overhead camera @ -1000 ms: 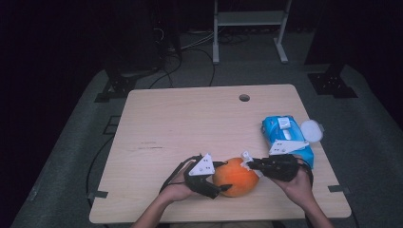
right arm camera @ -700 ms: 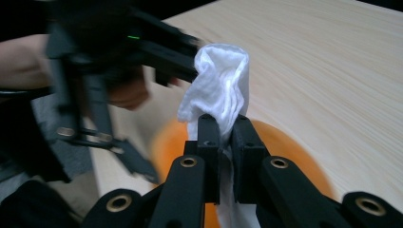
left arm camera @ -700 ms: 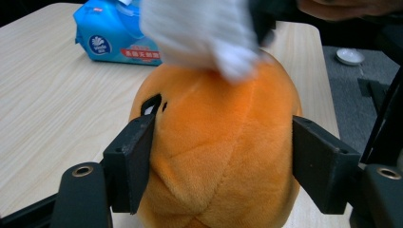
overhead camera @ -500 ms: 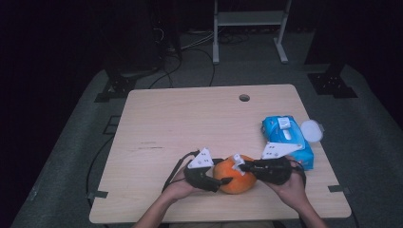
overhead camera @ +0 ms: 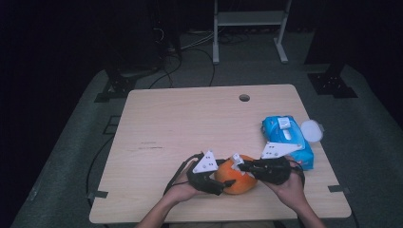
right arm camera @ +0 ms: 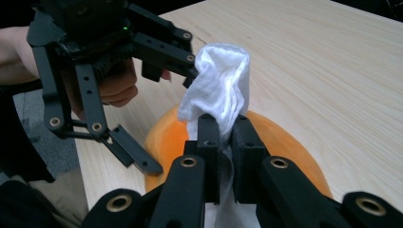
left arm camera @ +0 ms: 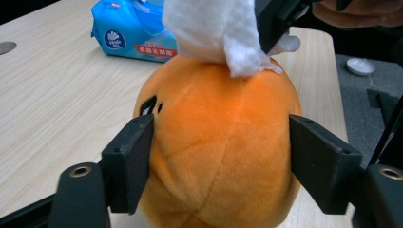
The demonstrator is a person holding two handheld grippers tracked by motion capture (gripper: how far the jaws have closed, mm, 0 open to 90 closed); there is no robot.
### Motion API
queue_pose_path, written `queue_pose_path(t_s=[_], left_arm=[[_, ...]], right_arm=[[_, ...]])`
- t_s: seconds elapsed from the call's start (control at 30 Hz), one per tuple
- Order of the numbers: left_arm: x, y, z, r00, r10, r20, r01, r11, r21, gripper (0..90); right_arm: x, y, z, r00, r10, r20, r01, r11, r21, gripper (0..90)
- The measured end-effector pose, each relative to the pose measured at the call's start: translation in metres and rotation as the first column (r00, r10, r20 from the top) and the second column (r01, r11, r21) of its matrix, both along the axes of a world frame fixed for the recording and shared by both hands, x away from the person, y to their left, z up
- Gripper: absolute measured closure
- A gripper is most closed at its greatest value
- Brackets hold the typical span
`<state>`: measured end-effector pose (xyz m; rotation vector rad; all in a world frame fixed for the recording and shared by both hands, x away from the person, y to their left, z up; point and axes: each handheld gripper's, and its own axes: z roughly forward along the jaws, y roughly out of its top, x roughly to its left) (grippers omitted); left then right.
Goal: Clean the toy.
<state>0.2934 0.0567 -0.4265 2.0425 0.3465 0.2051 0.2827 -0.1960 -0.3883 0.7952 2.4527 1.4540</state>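
Orange plush toy (overhead camera: 236, 175), round and stitched in segments like a pumpkin, sits at the near edge of the tabletop (overhead camera: 190, 123), between the person's two hands. The left claw (overhead camera: 223, 178) holds it: in the left gripper view its two black jaws press against the toy's left and right flanks, and a small dark mark shows on the fabric near the left jaw. Those jaws have just been shifting slightly, with the toy between them throughout. The right claw (right arm camera: 225, 137) is clamped shut on a white wipe (right arm camera: 218, 97); in the right gripper view the crumpled sheet rises bunched from between its two jaws, just above the orange top. In the left gripper view the wipe's lower edge (left arm camera: 228, 42) lies on the crown of the toy. The right hand (overhead camera: 287, 190) comes in from the bottom edge at the toy's right, the left hand (overhead camera: 183, 192) at its left.

Farther back on the right stands a blue pack of wet wipes (overhead camera: 285, 137), near the toy but apart from it, with its round white lid (overhead camera: 311, 129) flipped open towards the table's right edge. Beyond, a small cable hole (overhead camera: 244, 98) sits near the far edge.
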Motion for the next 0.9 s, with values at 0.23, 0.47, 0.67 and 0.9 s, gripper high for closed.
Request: queue_pose_path(t_s=[0.23, 0.47, 0.67, 0.9], left_arm=[[0.020, 0.025, -0.008, 0.9961, 0.018, -0.087, -0.022, 0.9986, -0.048, 28.6], [0.021, 0.027, -0.009, 0.9928, 0.046, -0.111, -0.052, 0.9972, -0.054, 28.9], [0.010, 0.016, -0.003, 0.9987, 0.004, -0.051, -0.006, 0.9995, -0.031, 27.3], [0.015, 0.018, -0.011, 0.9975, -0.039, -0.058, 0.037, 0.9984, -0.043, 24.6]], right_arm=[[0.023, -0.043, -0.020, 0.9873, -0.129, -0.093, 0.131, 0.991, 0.018, 83.2], [0.017, -0.034, -0.016, 0.9904, -0.121, -0.068, 0.120, 0.993, -0.012, 83.1], [0.011, -0.018, -0.009, 0.9969, -0.071, -0.035, 0.070, 0.997, -0.020, 82.9], [0.015, -0.030, -0.013, 0.9951, -0.078, -0.061, 0.078, 0.997, -0.013, 82.7]])
